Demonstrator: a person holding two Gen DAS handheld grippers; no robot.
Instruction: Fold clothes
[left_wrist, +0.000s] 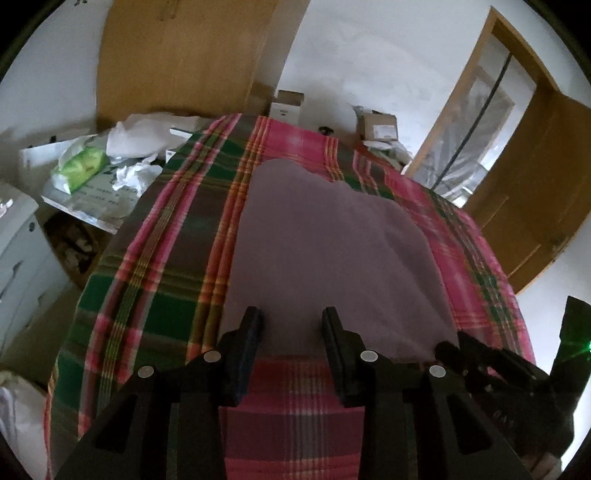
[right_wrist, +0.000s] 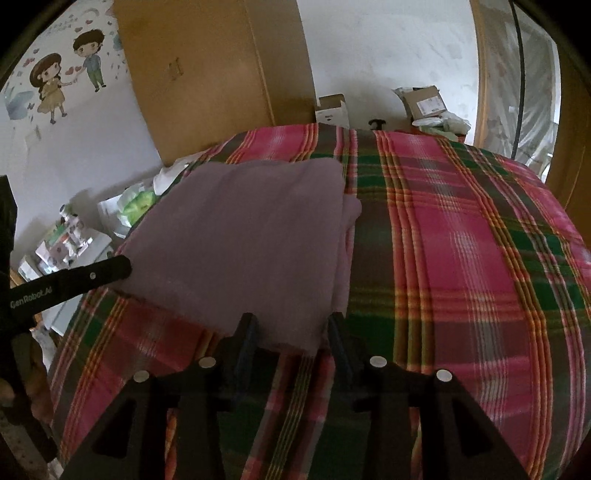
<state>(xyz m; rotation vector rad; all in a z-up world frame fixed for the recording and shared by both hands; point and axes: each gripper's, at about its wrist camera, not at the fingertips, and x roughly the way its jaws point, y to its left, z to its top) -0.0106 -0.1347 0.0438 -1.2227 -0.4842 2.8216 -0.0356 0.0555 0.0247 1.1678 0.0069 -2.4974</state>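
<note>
The left tool (left_wrist: 291, 321) is spread wide and grips nothing, its fingers over the near edge of the mauve cloth (left_wrist: 325, 243). The cloth lies folded flat on the plaid cover (left_wrist: 166, 266), and the right tool (left_wrist: 476, 354) shows at the cloth's near right corner.

In the right wrist view, the right tool (right_wrist: 291, 326) is likewise released, empty, at the cloth's (right_wrist: 251, 236) near right corner. The left tool (right_wrist: 110, 269) reaches in over the cloth's left edge. The cloth sits left of centre on the cover (right_wrist: 461, 258).
</note>
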